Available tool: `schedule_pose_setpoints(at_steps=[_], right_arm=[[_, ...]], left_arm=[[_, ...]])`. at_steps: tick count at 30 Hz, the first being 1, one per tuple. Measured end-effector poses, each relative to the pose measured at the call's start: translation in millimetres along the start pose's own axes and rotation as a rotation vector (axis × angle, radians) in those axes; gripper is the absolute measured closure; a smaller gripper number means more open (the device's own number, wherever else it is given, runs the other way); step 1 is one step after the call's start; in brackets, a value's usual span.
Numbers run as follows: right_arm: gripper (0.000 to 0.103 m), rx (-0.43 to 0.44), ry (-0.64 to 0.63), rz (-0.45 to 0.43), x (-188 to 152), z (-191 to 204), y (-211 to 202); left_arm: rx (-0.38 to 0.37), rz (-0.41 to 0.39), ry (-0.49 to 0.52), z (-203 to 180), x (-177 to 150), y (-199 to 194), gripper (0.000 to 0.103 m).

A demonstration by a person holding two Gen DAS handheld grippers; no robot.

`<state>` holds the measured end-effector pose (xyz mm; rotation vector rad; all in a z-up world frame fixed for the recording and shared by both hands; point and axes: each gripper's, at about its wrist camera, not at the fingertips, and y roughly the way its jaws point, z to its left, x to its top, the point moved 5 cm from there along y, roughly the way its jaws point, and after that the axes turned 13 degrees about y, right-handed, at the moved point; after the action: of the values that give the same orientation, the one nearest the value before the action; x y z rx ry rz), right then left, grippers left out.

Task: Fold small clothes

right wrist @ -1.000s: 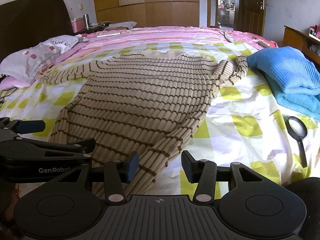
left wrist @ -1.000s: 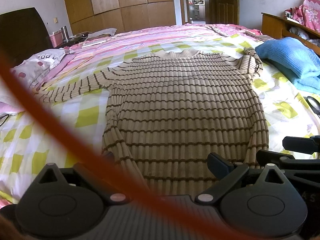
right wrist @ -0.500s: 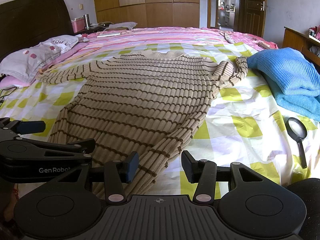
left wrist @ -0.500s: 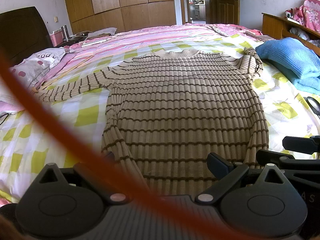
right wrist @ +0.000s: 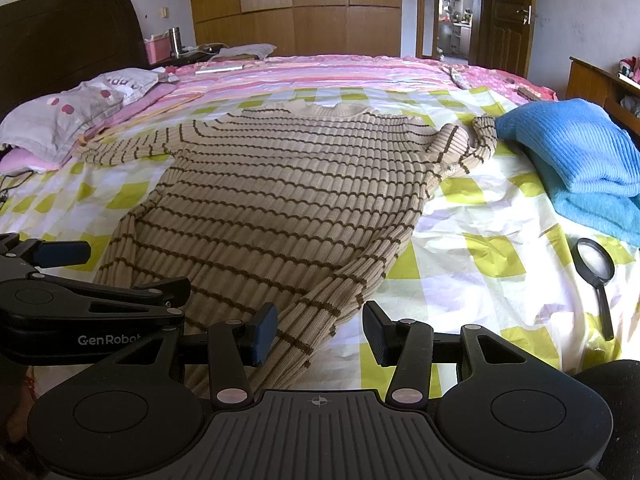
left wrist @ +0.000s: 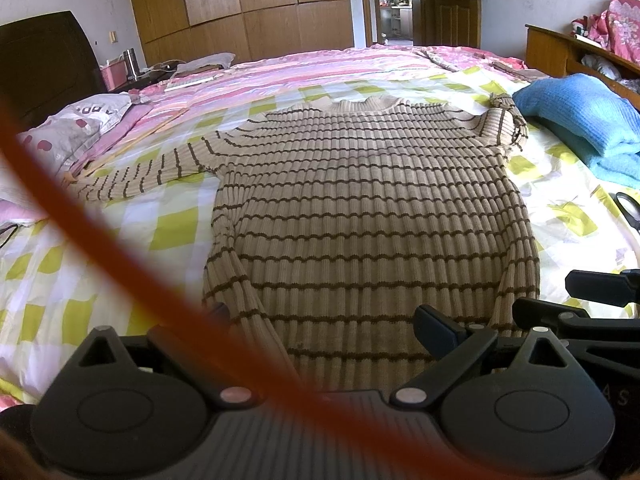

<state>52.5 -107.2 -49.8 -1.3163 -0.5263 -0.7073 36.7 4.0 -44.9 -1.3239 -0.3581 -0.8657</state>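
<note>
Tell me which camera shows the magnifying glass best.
The right wrist view: the whole magnifying glass, lens and handle, lies in plain sight on the checked bedsheet below the blue sweater. The left wrist view catches only part of its dark rim at the right edge.

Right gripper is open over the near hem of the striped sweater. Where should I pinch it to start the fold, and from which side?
Probably the near right hem corner of the striped sweater, the ribbed edge lying between the open right gripper fingers. Come from the near side, tilted down, one finger sliding under the hem. The body lies flat and spread on the checked sheet, so only edges offer a pinchable lip; the corner controls that side seam.
</note>
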Motion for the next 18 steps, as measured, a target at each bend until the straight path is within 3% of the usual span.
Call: schedule_pose_setpoints(at_steps=[18], right_arm=[[0.056,0.028,-0.007,-0.019,3.1,-0.6,3.0]], left_arm=[[0.013,0.009,-0.006,1.4,7.2,0.7,0.001]])
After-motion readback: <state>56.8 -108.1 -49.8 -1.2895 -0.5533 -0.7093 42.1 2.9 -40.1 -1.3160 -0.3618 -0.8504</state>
